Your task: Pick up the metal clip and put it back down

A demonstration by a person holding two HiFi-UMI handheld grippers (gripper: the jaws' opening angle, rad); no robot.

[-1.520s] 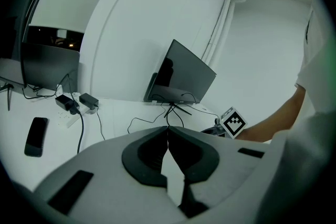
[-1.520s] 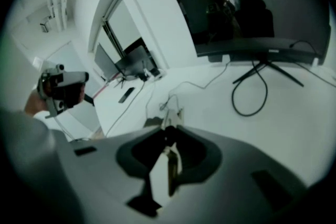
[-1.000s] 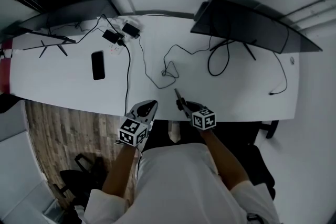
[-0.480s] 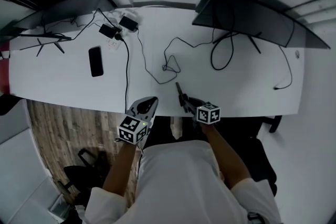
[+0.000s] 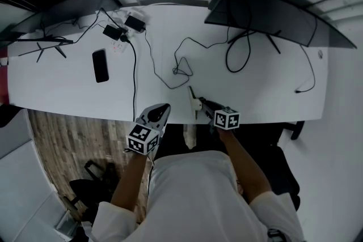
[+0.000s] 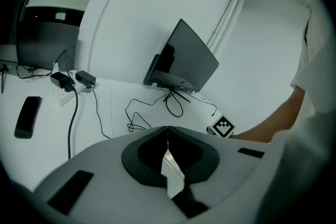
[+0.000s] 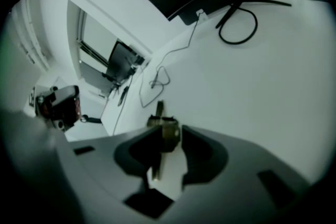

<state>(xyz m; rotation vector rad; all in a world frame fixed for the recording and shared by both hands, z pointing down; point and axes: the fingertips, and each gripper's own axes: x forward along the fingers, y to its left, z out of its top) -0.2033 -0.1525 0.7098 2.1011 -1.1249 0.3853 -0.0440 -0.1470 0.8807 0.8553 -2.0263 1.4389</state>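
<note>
The metal clip (image 7: 167,136), a dark olive clip with a thin lever, sits on the white table (image 5: 255,93) near its front edge. It is between the tips of my right gripper (image 7: 171,127), whose jaws are opening, with a gap showing beside the clip. In the head view the clip (image 5: 191,94) pokes out ahead of the right gripper (image 5: 199,103). My left gripper (image 6: 168,131) is shut and empty. It hangs just off the table's front edge (image 5: 163,107).
A black phone (image 5: 100,65) lies at the left. A power strip with adapters (image 5: 122,37) and looped cables (image 5: 181,68) lie across the middle. Two dark monitors (image 5: 266,8) (image 5: 57,8) stand at the back. Wood floor (image 5: 74,133) shows below the table's left front.
The right gripper has shifted slightly right along the front edge, and its jaws have parted around the clip. The left gripper has hardly moved.
</note>
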